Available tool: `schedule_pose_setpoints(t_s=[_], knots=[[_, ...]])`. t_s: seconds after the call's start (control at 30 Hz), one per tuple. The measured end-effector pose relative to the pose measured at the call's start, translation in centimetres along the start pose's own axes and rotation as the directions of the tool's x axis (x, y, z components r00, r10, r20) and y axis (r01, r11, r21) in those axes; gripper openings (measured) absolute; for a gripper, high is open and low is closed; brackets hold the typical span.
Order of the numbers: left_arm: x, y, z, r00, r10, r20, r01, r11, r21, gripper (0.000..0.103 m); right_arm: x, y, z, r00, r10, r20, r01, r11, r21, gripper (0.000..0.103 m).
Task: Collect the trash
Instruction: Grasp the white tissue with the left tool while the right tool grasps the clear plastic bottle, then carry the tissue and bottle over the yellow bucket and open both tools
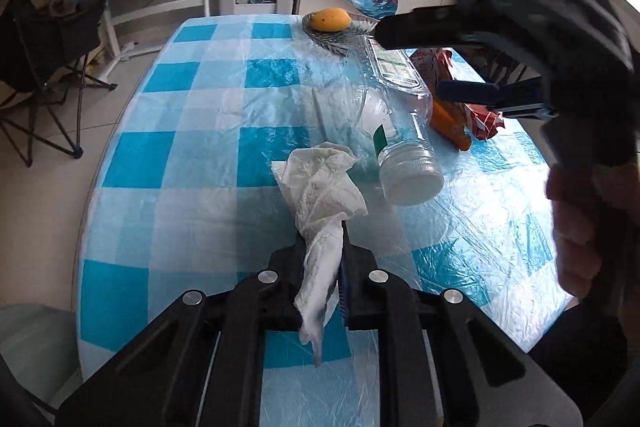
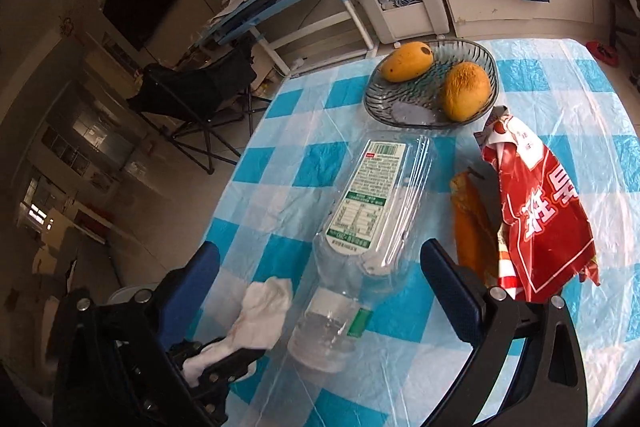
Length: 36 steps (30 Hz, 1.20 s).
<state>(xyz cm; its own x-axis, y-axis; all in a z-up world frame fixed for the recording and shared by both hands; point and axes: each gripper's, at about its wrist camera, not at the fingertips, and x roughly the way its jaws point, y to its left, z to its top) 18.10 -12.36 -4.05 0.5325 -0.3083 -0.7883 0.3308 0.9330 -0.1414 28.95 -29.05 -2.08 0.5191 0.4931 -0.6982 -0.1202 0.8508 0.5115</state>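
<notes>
My left gripper (image 1: 322, 251) is shut on a crumpled white tissue (image 1: 324, 187) and holds it above the checked table. It also shows in the right wrist view (image 2: 224, 355) with the tissue (image 2: 260, 311). An empty clear plastic bottle (image 1: 396, 115) lies on its side, cap toward me. My right gripper (image 2: 320, 267) is open, its blue fingers either side of the bottle (image 2: 360, 211), above it. It shows in the left wrist view (image 1: 420, 63). A red snack wrapper (image 2: 536, 203) and an orange peel (image 2: 472, 227) lie right of the bottle.
A glass fruit bowl (image 2: 400, 107) with two mangoes (image 2: 466, 91) stands at the table's far end. The table (image 1: 180, 167) has a blue and white plastic cloth. A folding chair (image 1: 40, 67) and a desk stand on the floor to the left.
</notes>
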Motion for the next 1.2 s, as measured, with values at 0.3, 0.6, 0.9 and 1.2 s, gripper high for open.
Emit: schedule_pose_setpoints(t_s=[0.3,0.6,0.9,1.2], knots=[[-1.5,-0.5,-1.7,0.999,0.033,-0.004,-0.033,0.999,-0.015,0.013,5.2,0.0,0.3,0.969,-0.239,-0.057,0.235,0.969,-0.078,0.092],[-4.9,0.2,-2.6,0.995,0.053,0.084,-0.048,0.997,-0.068,0.013,3.6,-0.7,-1.7,0.976,-0.205,-0.077,0.193,0.971,-0.142,0.057],[-8.7,1.0,-4.3,0.982,0.023,0.187,0.0,0.993,-0.122,0.013,-2.2,-0.4,-4.0,1.0,0.029,-0.003,-0.029,0.998,-0.056,0.057],[-11.3,1.1,-6.9,0.972,0.02,0.233,0.017,0.987,-0.157,0.013,-6.1,3.3,-9.2,0.978,0.205,0.048,-0.199,0.973,-0.116,0.057]])
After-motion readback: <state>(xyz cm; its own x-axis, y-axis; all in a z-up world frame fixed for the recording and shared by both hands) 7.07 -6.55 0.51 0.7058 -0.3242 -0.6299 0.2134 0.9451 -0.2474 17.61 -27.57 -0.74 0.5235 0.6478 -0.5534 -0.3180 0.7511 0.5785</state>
